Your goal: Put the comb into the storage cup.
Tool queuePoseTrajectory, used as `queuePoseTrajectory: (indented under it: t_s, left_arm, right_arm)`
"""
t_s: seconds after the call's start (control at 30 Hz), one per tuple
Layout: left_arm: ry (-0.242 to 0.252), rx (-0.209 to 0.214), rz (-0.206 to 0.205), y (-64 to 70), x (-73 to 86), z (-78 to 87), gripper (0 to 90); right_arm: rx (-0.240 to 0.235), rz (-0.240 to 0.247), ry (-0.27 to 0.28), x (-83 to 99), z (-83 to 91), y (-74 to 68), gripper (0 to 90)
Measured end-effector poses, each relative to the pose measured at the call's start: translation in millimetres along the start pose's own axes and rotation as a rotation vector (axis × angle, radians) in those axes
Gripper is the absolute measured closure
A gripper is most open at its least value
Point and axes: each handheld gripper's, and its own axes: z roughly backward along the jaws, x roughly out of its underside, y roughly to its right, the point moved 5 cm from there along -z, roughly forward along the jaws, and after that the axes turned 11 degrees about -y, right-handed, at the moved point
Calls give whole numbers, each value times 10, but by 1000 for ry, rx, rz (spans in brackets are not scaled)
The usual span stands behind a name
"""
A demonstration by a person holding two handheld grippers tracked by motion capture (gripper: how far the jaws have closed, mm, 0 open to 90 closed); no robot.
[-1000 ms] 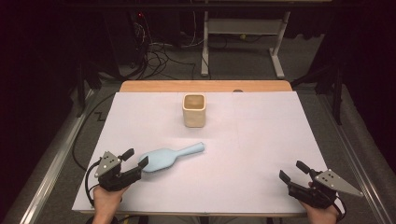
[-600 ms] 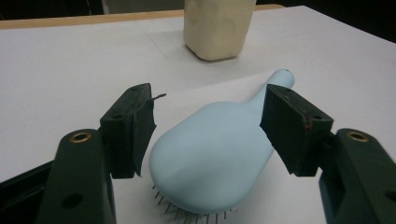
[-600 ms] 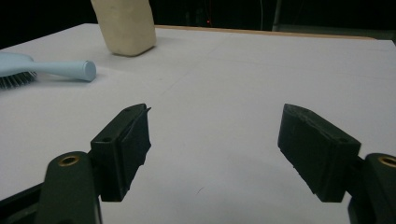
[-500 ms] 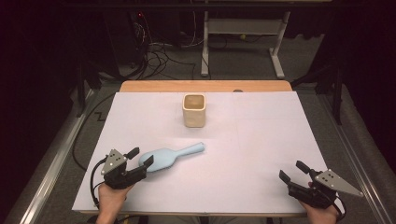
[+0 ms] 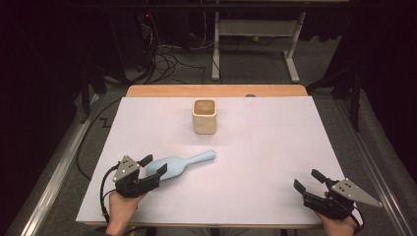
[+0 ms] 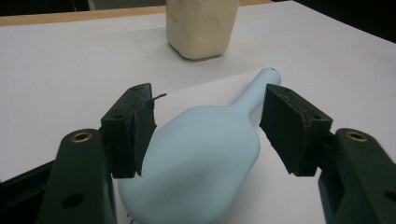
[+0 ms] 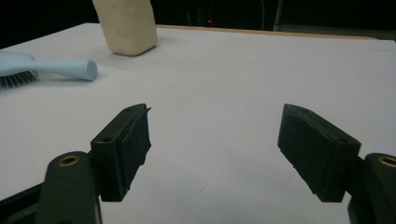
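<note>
Left claw (image 5: 153, 166) advanced since a second ago — now straddling the wide head of the pale blue hairbrush (image 5: 173, 165); brush itself unmoved, right claw (image 5: 309, 181) unchanged.

Surface: white sheet over a wooden counter (image 5: 216, 90), wood strip showing along the far edge. Dark room beyond, grey floor, loose cables (image 5: 169, 54) and a white desk frame (image 5: 255, 34) behind. Metal rail down each side of the counter.

Layout: brush lying flat at near left, head toward the person, handle pointing up-right toward centre. Bristles down, seen in the right gripper view. Cream square cup (image 5: 204, 116) upright at far centre, well apart from the brush handle tip. Open sheet across the whole right half and between cup and near edge; brush head near the front-left corner but clear of the edge.

Left claw: held in the left hand (image 5: 119, 209), spread wide, one jaw either side of the brush head. Left gripper view: left pad (image 6: 135, 130) just beside or grazing the head — contact not resolvable; right pad (image 6: 292, 128) clear, beside the neck. Not clamped.

Right claw: near right corner, in the right hand (image 5: 339, 223), spread wide, holding nothing, over bare sheet.
</note>
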Motion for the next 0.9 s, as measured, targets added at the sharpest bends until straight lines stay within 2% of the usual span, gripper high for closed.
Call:
queuePoseTrajectory:
  t_s: [0.9]
  left_arm:
    - [-27,40,-45,184,-124,-213,357]
  right_arm:
    - [-4,3,6,-2,0,-4,257]
